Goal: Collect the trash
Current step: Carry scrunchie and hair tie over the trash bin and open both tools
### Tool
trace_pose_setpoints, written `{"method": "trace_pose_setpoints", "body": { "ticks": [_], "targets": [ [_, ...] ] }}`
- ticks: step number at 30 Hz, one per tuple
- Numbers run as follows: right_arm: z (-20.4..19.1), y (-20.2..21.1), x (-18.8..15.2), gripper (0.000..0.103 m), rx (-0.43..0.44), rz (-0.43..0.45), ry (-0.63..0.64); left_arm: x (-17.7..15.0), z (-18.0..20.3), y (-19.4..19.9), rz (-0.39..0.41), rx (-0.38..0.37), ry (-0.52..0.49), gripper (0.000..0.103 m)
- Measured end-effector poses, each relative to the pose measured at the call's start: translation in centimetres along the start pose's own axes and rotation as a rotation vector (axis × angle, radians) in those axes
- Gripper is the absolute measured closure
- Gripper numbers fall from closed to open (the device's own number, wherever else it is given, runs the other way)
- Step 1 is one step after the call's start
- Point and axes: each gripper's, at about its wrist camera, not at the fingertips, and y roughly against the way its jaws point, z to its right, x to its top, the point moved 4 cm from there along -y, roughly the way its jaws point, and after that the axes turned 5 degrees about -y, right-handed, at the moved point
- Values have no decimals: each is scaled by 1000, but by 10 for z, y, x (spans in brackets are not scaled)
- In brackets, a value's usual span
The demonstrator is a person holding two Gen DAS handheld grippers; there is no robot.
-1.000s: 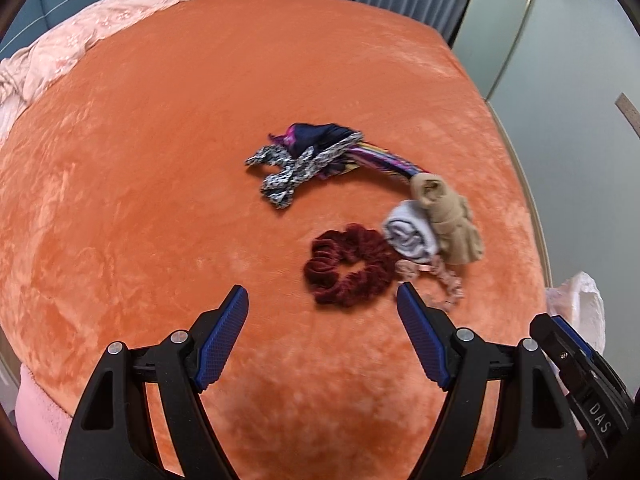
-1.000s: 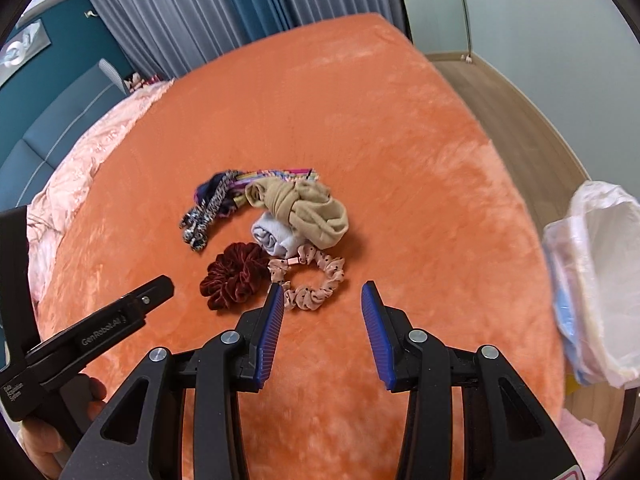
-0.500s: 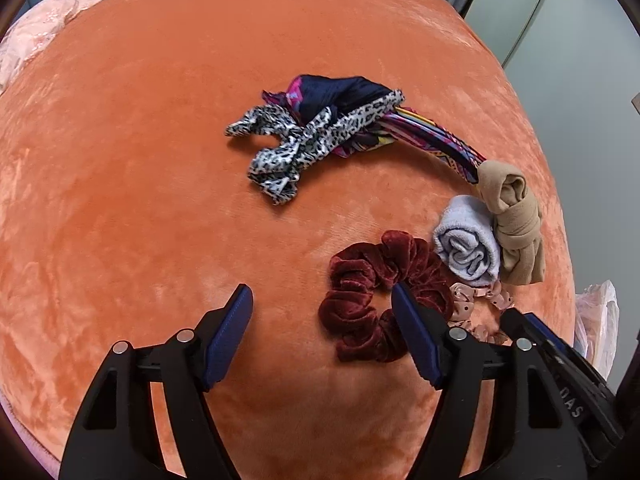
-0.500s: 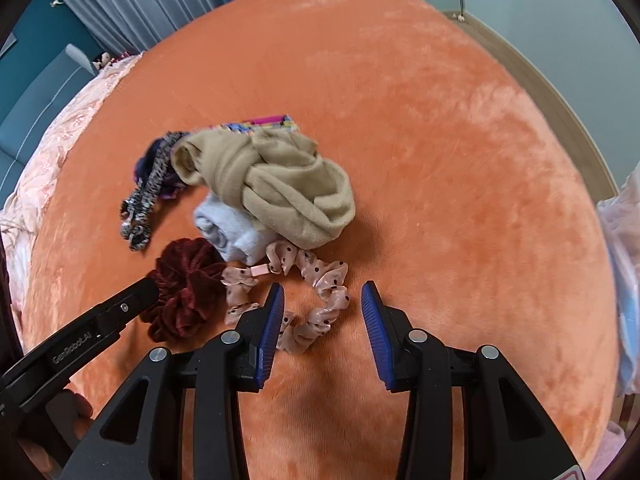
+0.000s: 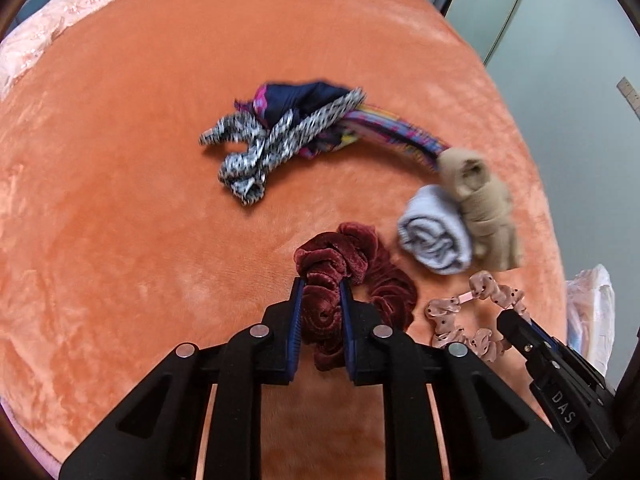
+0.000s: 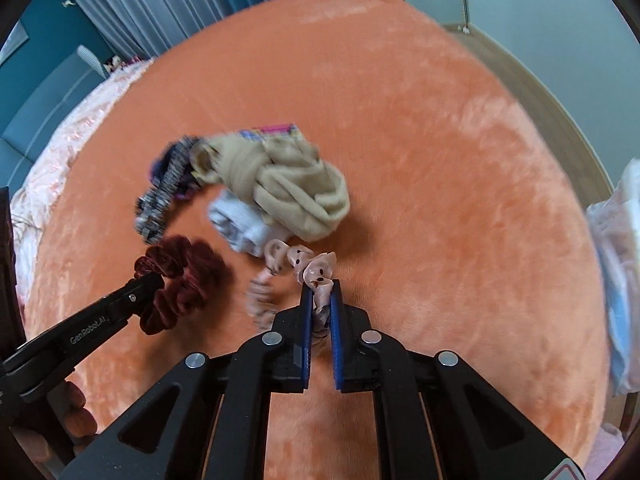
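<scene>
A dark red velvet scrunchie [image 5: 360, 272] lies on the orange blanket [image 5: 120, 200]. My left gripper [image 5: 321, 288] is closing, and its blue pads press on the scrunchie's near loop. To its right lies a pink dotted scrunchie [image 6: 316, 270], pinched between the closing pads of my right gripper [image 6: 320, 287]. Behind them sit a rolled pale grey sock [image 5: 436, 232], a knotted tan stocking [image 6: 292, 188] and a leopard-print band over a multicoloured scarf [image 5: 296, 128]. The left gripper [image 6: 154, 280] also shows at the left of the right wrist view.
A translucent plastic bag [image 6: 616, 280] hangs off the bed's right edge. A pink lace cover [image 5: 60, 20] lies at the far left of the bed. Curtains [image 6: 180, 0] and a pale wall stand beyond. Bare blanket stretches to the left and far side.
Both grippers came down onto the bed and closed: the left one onto the dark red scrunchie, the right one onto the pink dotted scrunchie. The other items stayed in place.
</scene>
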Motion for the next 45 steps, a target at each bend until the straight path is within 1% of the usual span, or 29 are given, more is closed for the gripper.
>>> {"method": "trace_pose_setpoints", "body": {
  "ticks": [4, 10, 15, 21, 27, 32, 39, 45],
  "targets": [
    [0, 41, 7, 95, 31, 76, -3, 1, 17, 35, 55, -9, -37, 87],
    [14, 111, 18, 95, 68, 206, -33, 6, 61, 101, 160, -42, -124, 87],
    [36, 173, 26, 95, 84, 320, -66, 5, 116, 149, 246, -80, -212, 87],
    [78, 232, 26, 95, 72, 425, -116, -6, 180, 182, 295, -117, -312, 87],
    [133, 270, 20, 95, 46, 492, -196, -21, 245, 200, 319, -147, -412, 87],
    [174, 287, 14, 95, 28, 522, -273, -33, 293, 207, 329, -167, -493, 87],
    [229, 301, 2, 95, -9, 551, -375, -47, 343, 204, 324, -192, -580, 87],
    [262, 302, -9, 95, -37, 555, -443, -58, 374, 196, 311, -203, -632, 87]
  ]
}}
